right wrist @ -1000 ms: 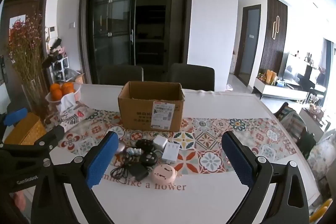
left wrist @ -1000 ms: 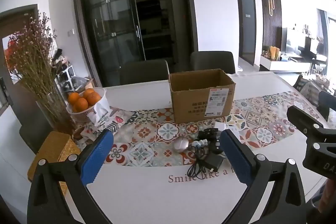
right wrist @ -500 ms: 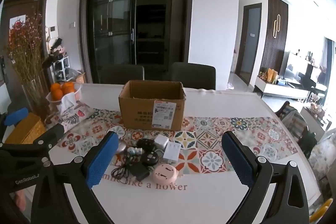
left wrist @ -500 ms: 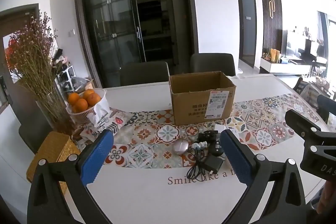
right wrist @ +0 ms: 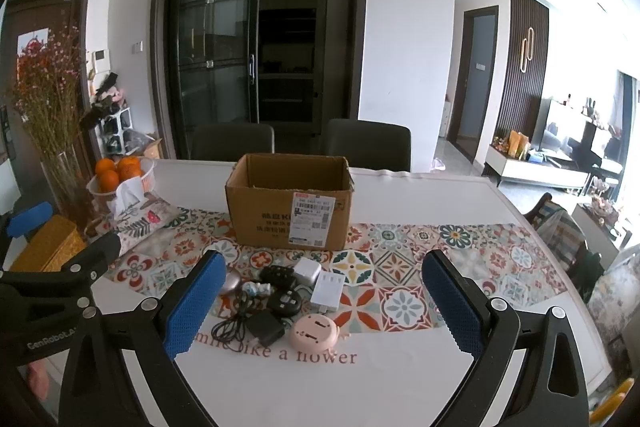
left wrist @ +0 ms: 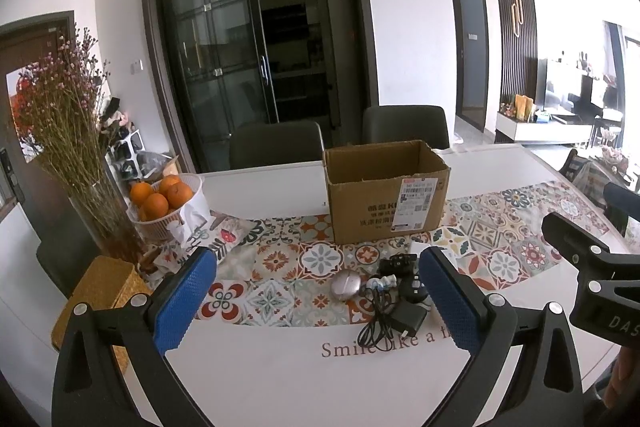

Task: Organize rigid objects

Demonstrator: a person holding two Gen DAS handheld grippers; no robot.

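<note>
Hovering, both grippers' fingers spread, empty: left [left wrist: 316, 303], right [right wrist: 320, 301] | gadgets [right wrist: 280, 291] mid-tabletop, before box [right wrist: 290, 201] | oranges [left wrist: 160, 195] at left edge | pink case [right wrist: 316, 333] only in right view

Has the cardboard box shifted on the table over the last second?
No. The cardboard box keeps its place on the patterned runner, in front of the two chairs; only the cameras drift slightly.

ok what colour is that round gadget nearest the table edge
Pale pink: the round gadget shows best in the right wrist view.
</note>
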